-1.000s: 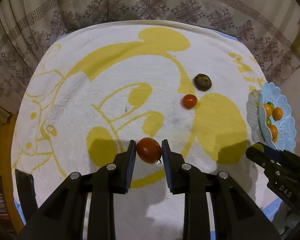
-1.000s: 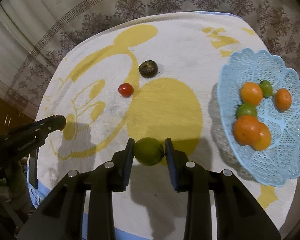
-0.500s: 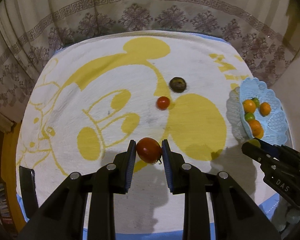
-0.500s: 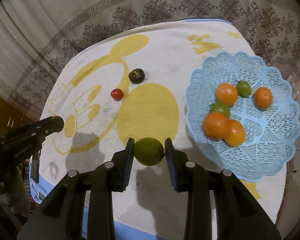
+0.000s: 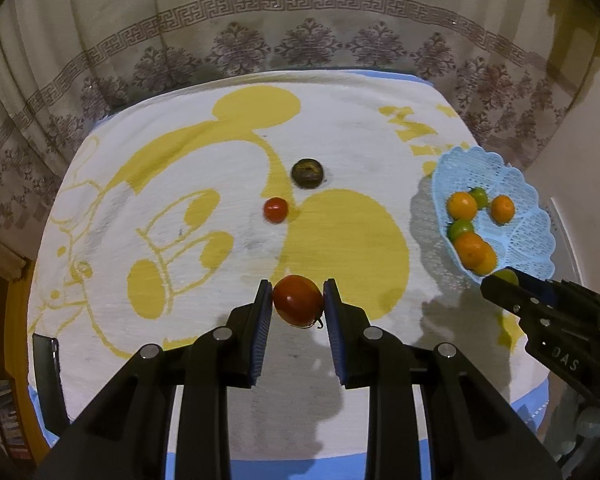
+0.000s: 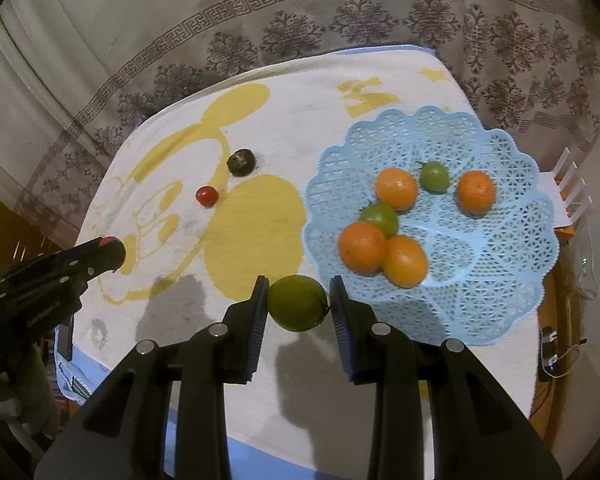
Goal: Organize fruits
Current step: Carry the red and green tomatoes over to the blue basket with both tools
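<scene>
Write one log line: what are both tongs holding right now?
left tongs: shut on red tomato | right tongs: shut on green fruit | blue basket: six fruits

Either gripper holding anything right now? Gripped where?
Left gripper clamps a red tomato across its sides. Right gripper clamps a round green fruit likewise.

Between the jaws of the left gripper sits a large tomato, with a small tomato ahead and slightly left on the towel and a dark fruit just beyond it. Between the jaws of the right gripper sits a round fruit. The basket lies ahead and right of them, holding six fruits.
</scene>
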A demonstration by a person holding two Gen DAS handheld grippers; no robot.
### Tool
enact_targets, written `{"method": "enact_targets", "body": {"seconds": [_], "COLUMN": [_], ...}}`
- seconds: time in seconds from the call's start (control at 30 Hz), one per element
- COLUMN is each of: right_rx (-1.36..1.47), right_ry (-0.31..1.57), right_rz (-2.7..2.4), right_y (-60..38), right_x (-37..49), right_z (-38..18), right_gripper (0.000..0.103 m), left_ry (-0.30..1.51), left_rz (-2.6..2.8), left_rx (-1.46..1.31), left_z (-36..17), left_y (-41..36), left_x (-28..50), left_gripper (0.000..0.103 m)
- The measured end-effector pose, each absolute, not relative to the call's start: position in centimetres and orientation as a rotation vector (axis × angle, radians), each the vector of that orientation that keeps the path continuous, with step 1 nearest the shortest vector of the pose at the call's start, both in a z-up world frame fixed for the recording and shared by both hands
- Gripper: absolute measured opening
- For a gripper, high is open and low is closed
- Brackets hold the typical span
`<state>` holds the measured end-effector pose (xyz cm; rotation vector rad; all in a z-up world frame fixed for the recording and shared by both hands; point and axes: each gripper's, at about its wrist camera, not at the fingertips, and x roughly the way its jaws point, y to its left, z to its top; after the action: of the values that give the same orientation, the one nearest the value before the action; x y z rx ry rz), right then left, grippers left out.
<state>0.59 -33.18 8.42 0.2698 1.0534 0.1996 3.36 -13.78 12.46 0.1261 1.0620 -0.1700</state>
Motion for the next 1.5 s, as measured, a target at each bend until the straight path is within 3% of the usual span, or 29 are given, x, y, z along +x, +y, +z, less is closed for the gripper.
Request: {"method": "enact_targets", "body": {"seconds": [1.5], "right_rx": [0.36], "right_ry": [1.072], "right_rz": [0.056], "right_y": [-42.6], "right_x": [-0.1], "right_z": [6.3], "right_gripper": [0.032], "left_ry": [1.11], "left_rz": [-0.306], "left_rx": [0.194], "left_z": [10.3], "left_y": [-23.2], "left_x": [4.3], "left_gripper": [0.027]}}
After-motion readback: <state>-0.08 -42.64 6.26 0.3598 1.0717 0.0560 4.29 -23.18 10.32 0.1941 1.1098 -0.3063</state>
